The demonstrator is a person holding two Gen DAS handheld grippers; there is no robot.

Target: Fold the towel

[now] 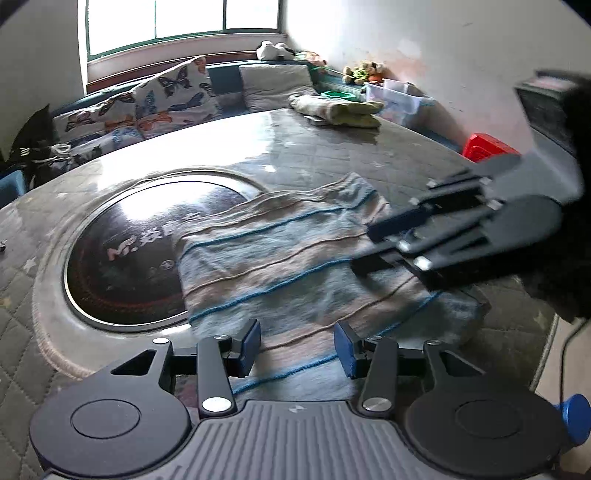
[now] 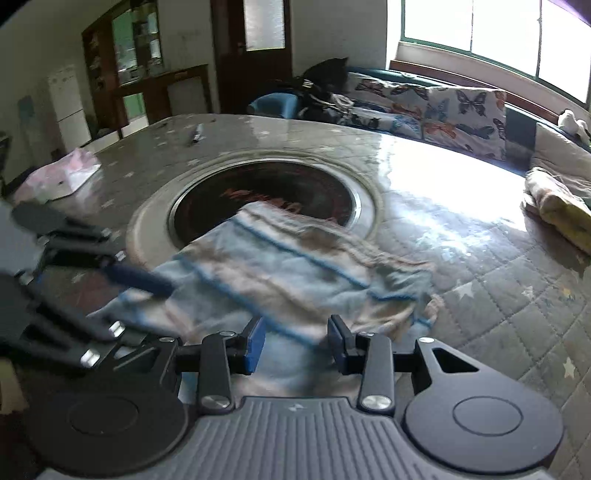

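- Striped in pale blue, beige and brown, the towel (image 1: pixel 295 266) (image 2: pixel 280 273) is lying on the desk (image 1: pixel 332 147) (image 2: pixel 461 229), mostly flat with ripples along its far edge.
- One end of the towel is overlapping the round black inset (image 1: pixel 122 258) (image 2: pixel 266 188) sunk in the desk's centre; the rest is resting on the glossy quilted cover.
- Left claw (image 1: pixel 297 347) is hovering at the near edge of the towel, blue pads (image 1: pixel 251 343) spread wide, with cloth showing in the gap between them; nothing is being gripped.
- Right claw (image 2: pixel 296 343) (image 1: pixel 365 247) is likewise standing wide apart over the towel's near edge, pads (image 2: pixel 256 343) not pinching the cloth.
- In the left wrist view the right claw is reaching in from the right, blurred, its tips over the towel's right side; whether they are touching the cloth cannot be told.
- In the right wrist view the left claw (image 2: pixel 147 282) is entering from the left, blurred, one blue finger lying over the towel's left corner.
- A second folded cloth (image 1: pixel 336 109) (image 2: pixel 557 210), beige and yellow, is sitting at the desk's far side, well apart from the towel.
- Butterfly-print cushions (image 1: pixel 173 96) (image 2: pixel 443 110) are lining the bench beneath the window (image 1: pixel 184 18) (image 2: pixel 491 29).
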